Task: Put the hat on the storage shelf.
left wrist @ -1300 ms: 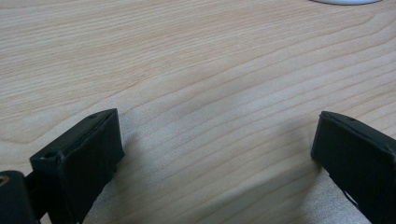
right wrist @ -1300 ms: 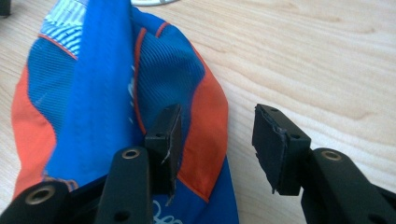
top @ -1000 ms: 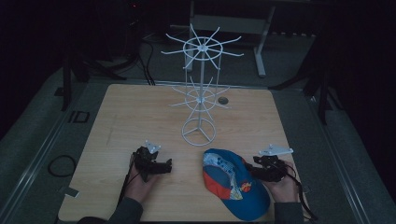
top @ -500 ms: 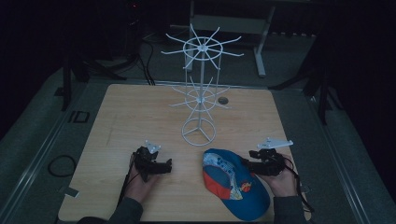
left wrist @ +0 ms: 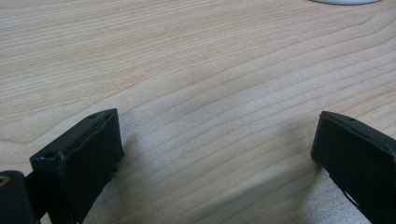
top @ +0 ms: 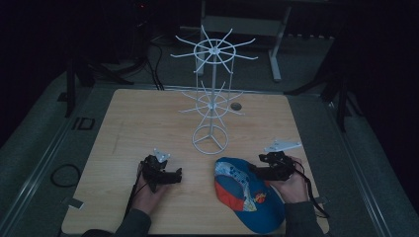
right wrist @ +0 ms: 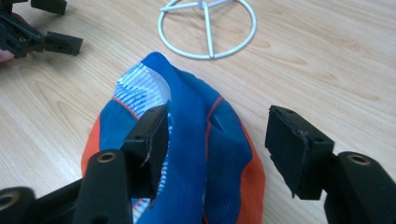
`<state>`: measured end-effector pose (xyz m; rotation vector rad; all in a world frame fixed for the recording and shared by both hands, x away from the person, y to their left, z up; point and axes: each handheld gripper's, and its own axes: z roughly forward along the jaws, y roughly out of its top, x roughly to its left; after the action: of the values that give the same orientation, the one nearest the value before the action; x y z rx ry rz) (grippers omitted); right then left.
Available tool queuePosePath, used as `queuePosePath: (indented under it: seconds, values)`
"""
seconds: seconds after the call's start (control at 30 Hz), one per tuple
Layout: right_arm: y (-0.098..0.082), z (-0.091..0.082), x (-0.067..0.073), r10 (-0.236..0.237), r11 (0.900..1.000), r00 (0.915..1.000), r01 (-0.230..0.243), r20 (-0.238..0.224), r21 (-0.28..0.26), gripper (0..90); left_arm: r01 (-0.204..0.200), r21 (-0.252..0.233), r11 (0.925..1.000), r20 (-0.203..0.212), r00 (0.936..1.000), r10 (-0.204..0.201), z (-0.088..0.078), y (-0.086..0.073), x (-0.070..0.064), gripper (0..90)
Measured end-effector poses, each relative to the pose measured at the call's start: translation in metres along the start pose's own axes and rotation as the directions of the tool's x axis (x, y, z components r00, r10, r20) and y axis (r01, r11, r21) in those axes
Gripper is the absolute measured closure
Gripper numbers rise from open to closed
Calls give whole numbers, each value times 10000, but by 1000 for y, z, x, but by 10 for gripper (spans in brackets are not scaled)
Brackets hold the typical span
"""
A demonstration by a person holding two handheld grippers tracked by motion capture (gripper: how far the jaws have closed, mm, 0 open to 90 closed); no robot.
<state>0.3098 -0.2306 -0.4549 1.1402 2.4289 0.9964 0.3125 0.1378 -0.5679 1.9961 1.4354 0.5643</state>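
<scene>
Two open tools (top: 179, 174) (right wrist: 217, 140), right straddling cap (right wrist: 187, 154)

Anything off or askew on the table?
Nothing damaged or spilled. The cap lies crumpled on the table instead of hanging on the upright rack. The right gripper straddles it, jaws just opening, pads clear.

Lab-like recording room, dim. Bare wooden table (top: 148, 123) on dark floor, cables (top: 153, 69) trailing behind, metal stand legs (top: 274, 54) at back, tripod feet (top: 74, 84) beside table, white wire display rack (top: 212, 94) as prop.
</scene>
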Motion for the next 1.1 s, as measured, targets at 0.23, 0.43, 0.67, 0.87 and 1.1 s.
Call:
queuePosePath:
  seconds: [0.23,0.43,0.67,0.87,1.1]
  values:
    - [14,5,8,-410,9992,9992,410,24,40,371,4,-5,10000,2,10000,-4,0,0,0,24]
    - [21,9,11,-600,9980,9982,601,-57,211,345,-1,16,10000,10,10000,0,0,0,0,24]
    - [26,19,17,-787,9938,9968,793,-109,777,248,21,0,10000,8,10000,-21,0,0,0,24]
    - [30,30,21,-1040,9880,9942,1065,-279,1122,218,1,11,10000,11,10000,-1,0,0,0,24]
    - [36,42,24,-1104,9820,9923,1177,-563,1479,206,23,-24,10000,-5,10000,-23,0,0,0,24]
